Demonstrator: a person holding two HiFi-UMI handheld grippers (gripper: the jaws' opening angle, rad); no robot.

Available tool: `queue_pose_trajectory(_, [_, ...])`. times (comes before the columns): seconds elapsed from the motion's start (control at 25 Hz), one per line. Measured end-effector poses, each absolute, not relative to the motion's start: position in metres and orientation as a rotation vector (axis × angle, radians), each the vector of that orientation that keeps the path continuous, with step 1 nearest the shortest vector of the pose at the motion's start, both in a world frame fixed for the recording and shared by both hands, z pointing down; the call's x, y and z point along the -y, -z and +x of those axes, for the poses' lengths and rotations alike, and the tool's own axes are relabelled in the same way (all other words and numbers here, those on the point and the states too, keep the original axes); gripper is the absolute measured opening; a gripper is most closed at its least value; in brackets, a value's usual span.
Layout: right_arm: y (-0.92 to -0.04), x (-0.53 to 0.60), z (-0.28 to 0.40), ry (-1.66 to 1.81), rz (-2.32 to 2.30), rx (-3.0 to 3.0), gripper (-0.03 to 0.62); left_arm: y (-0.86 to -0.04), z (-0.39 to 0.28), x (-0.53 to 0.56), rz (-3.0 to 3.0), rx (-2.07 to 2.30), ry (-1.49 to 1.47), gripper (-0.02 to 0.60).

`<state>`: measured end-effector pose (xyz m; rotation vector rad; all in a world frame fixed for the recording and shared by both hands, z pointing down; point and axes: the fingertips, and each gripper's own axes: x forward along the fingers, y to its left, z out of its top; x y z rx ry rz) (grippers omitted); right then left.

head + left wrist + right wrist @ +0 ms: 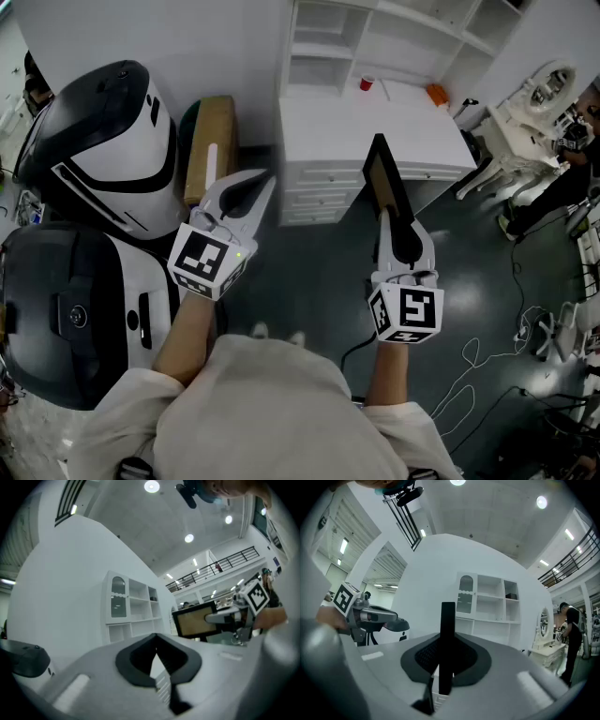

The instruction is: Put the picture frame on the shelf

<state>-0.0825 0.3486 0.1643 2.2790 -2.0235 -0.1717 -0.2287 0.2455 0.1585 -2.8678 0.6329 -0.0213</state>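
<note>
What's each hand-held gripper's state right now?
Left hand-held gripper: closed, empty.
Right hand-held gripper: closed on the picture frame.

Cardboard box [208, 145] on end. Just left of the box, two rounded black-and-white machine housings [108, 141]; well right of it, a red cup [367, 83] and a small orange object [437, 94]. Farther right of the box, white vanity table [511, 131] with oval mirror [551, 86], loose white cables [467, 356] nearby.

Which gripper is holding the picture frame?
The right gripper: its jaws clamp the black picture frame's edge. The left gripper is shut on nothing.
</note>
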Motion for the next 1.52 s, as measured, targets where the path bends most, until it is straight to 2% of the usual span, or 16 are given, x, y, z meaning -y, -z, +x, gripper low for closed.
queue_pose_trajectory(1.04, [-0.172, -0.405, -0.038, 0.057, 2.249, 2.2, 0.037, -0.177, -0.202, -0.317, -2.868, -0.684, 0.092, 0.0])
queue_pose_trajectory(1.52, [-0.176, -0.374, -0.008, 0.025, 2.235, 2.245, 0.037, -0.177, -0.166, -0.287, -2.839, -0.711, 0.1, 0.0])
